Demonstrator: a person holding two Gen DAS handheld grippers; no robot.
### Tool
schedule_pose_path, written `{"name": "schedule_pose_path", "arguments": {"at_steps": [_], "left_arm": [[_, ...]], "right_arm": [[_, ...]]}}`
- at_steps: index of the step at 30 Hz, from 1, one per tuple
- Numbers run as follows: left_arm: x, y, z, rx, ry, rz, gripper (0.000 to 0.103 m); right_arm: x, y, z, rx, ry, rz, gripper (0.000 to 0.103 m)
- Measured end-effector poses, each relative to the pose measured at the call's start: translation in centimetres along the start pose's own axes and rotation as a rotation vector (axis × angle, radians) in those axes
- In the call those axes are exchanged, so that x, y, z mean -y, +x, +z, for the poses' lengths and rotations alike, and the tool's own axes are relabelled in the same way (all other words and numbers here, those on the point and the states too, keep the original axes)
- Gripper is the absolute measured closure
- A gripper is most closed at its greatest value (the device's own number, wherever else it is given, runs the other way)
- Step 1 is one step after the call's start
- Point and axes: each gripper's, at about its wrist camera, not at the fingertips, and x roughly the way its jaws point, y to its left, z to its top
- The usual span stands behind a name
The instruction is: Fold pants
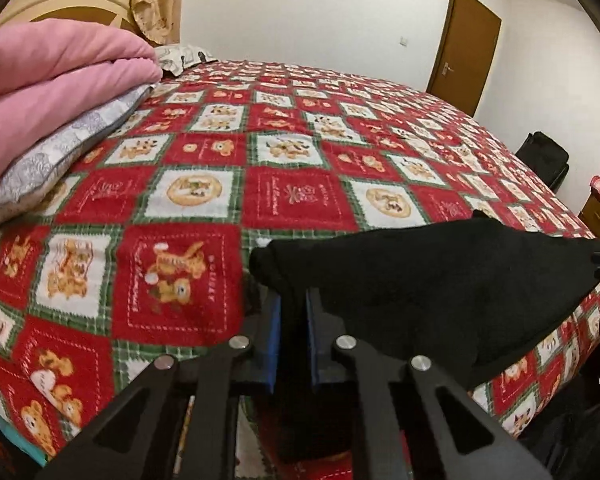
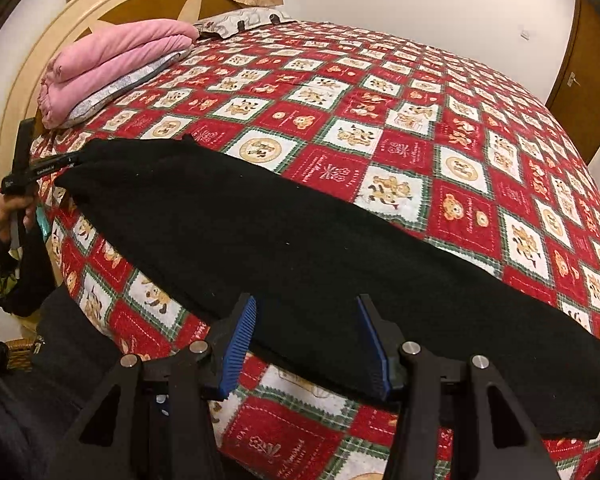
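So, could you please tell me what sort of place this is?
Most likely a home bedroom: a large bed under a teddy-bear patchwork cover, a rounded headboard, and folded pink bedding with pillows.

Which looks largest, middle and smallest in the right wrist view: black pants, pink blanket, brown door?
1. black pants, though nearness to the camera enlarges them
2. pink blanket
3. brown door, cut off by the frame edge, so unsure against the blanket

Bedspread [image 1: 300, 196] script, gripper label: both illegible.
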Motion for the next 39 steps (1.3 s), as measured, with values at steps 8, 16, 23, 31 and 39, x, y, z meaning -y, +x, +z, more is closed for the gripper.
{"name": "schedule_pose_path", "arguments": {"at_steps": [8,16,23,31,39], "left_arm": [[-2.3,1.6,2.0,-0.071,-0.086,-0.07,0.091],[-1.8,1.4,1.1,-0.051,0.019,-0.048,0.09],[-1.9,-2.0,1.6,0.118,-0.019,0.059,0.09],[1.1,-0.7,1.4,0.069,0.077,-0.023,0.09],[0.1,4.1,3.9,-0.042,0.033,0.071,0.085]], "right_arm": [[-4.0,-0.3,0.2,-0.12,-0.111,0.105,0.051],[-7.2,-0.2,-1.6,-0.122,-0.197,0.084,0.051],[-10.4,3.6,0.2,-0.013,-0.308,-0.014,0.051],[-14.8,7.2,0.8,0.05,-0.46,-0.055,0.051],[-14.8,9.3,1.1,-0.026,-0.422,-0.038,0.051]]}}
